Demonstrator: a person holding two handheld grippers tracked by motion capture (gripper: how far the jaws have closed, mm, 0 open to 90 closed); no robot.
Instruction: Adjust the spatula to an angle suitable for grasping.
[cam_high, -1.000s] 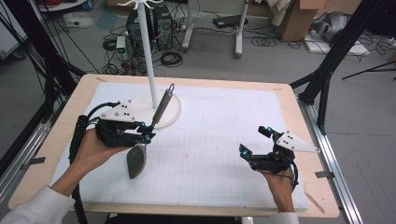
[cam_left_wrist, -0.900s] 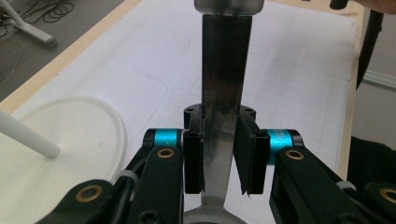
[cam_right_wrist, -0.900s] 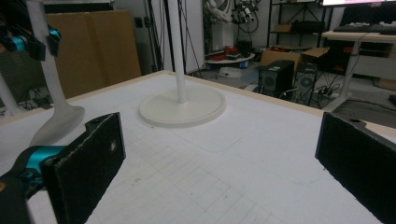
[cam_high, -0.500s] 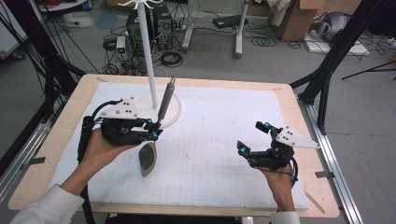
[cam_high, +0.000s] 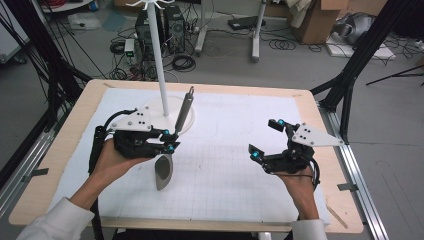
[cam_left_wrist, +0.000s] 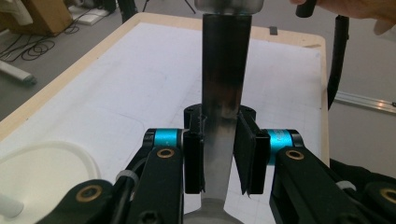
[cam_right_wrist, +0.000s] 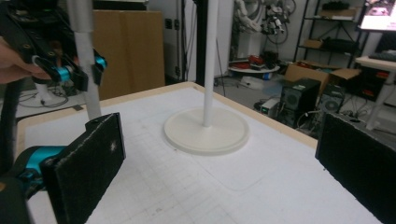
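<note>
High view, left hand-held gripper (cam_high: 167, 141): closed on the narrow neck of a long grey metal ladle-like utensil (cam_high: 172, 139), lifted off the counter (cam_high: 65, 150).
High view, utensil: its shaft rises up and away from the jaws toward a white stand with a round base (cam_high: 170, 112); its dull grey blade hangs just below the jaws, over the white gridded mat (cam_high: 225, 170).
High view, right hand-held gripper (cam_high: 265, 139): well apart from the left one, across the mat; jaws wide, nothing between them.
Left gripper view, left hand-held gripper (cam_left_wrist: 219, 158): both black pads stand close on either side of the dark metal shaft (cam_left_wrist: 224, 93), holding it upright between them.
Left gripper view, stand: its white base rim (cam_left_wrist: 42, 163) lies beside the left jaw.
Right gripper view, right hand-held gripper (cam_right_wrist: 224, 168): pads far apart, empty.
Right gripper view, stand: the round base (cam_right_wrist: 205, 130) and white pole sit ahead between the jaws; the left hand-held gripper (cam_right_wrist: 77, 70) with the utensil's pale shaft (cam_right_wrist: 86, 46) shows at upper left.
</note>
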